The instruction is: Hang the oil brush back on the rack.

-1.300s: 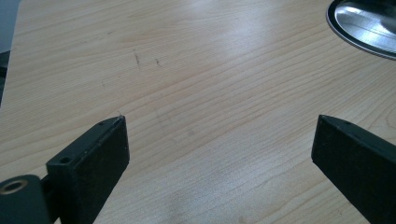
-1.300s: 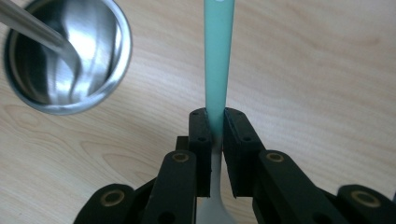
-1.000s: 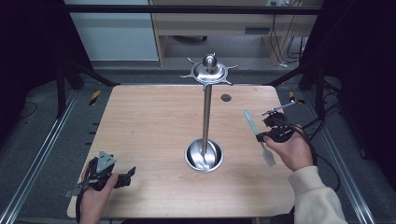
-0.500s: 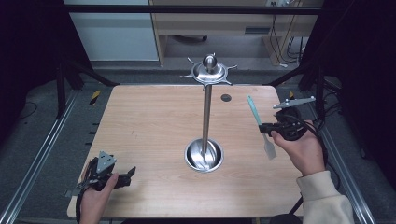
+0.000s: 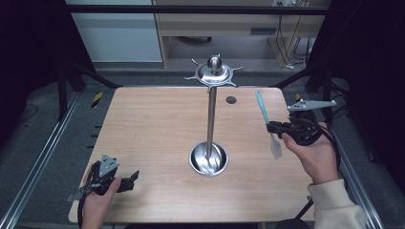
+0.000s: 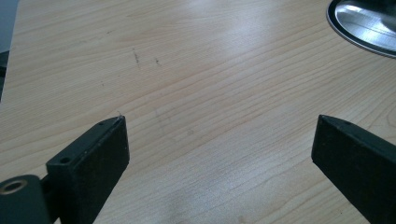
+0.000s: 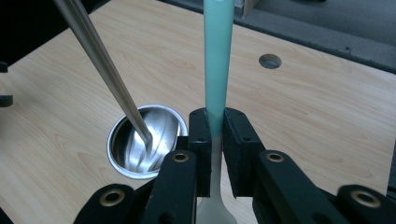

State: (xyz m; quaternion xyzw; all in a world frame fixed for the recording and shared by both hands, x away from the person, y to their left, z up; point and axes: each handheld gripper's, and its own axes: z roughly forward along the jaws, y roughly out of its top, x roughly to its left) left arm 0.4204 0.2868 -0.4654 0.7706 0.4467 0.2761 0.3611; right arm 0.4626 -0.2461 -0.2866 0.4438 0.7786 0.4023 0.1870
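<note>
A metal stand rises from a round steel base (image 5: pixel 208 159) in the middle of the wooden table (image 5: pixel 153 129); its pole (image 5: pixel 210 119) carries a hooked disc top (image 5: pixel 213 72). My right gripper (image 5: pixel 273 127) is held above the table's right side, shut on a spatula with a teal handle (image 5: pixel 261 106) and a pale blade (image 5: pixel 275 148). In the right gripper view the handle (image 7: pixel 217 60) runs up from between the jaws, with the base (image 7: pixel 145 139) to its left. My left gripper (image 5: pixel 131 179) rests at the table's front left corner, open over bare wood (image 6: pixel 215 140).
A small dark hole (image 5: pixel 231 99) marks the tabletop behind the stand. Metal rails (image 5: pixel 43 157) flank the table on both sides. A wooden cabinet (image 5: pixel 224 26) stands beyond the far edge.
My right gripper has risen with the spatula and shifted slightly toward the right edge. The left gripper has stayed where it was.
</note>
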